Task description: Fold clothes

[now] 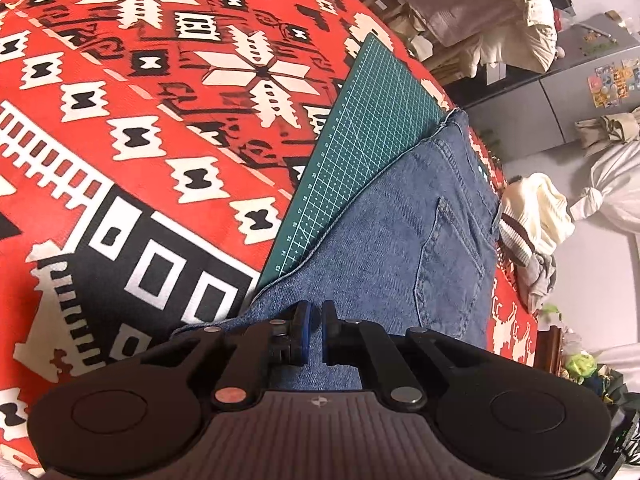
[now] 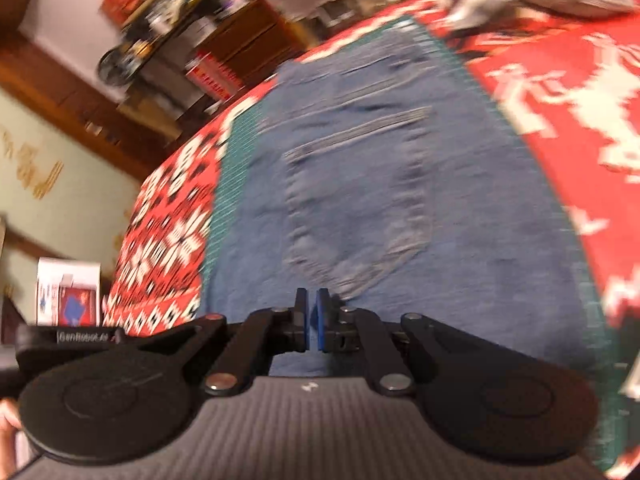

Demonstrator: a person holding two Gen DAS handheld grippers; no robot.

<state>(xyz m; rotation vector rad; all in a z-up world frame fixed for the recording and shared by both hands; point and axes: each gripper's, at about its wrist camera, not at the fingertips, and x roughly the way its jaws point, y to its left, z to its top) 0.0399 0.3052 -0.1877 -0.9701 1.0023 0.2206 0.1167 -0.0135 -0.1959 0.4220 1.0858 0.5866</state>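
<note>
Left wrist view: the red patterned cloth (image 1: pixel 120 128) covers the surface at left, and a green cutting mat (image 1: pixel 352 148) lies on it, its left strip bare. The jeans (image 1: pixel 400 232) lie flat on the mat to the right, back pocket (image 1: pixel 452 248) up, a hemmed edge running from near to far along the mat. The left gripper (image 1: pixel 315 328) hangs low over the near denim with its jaws nearly together, a thin slit of fabric colour between the blue pads; whether any cloth is pinched there cannot be told. Farther right, a cream sweater (image 1: pixel 532 216) and other garments sit at the far right edge of the cloth. Right wrist view, blurred: the jeans (image 2: pixel 380 184) fill the middle with the pocket (image 2: pixel 356 216) ahead, mat showing on both sides. The right gripper (image 2: pixel 311 320) is all but closed, nothing visibly held. Judgement: the denim is heavy and fairly stiff, not slippery or fragile; it should hold a crease but will drag, so a hold on a seamed edge or hem would be firmer than on the flat face. The piece looks compact, possibly already folded. Open room lies left over the bare cloth; the right side is crowded by the pile.
</note>
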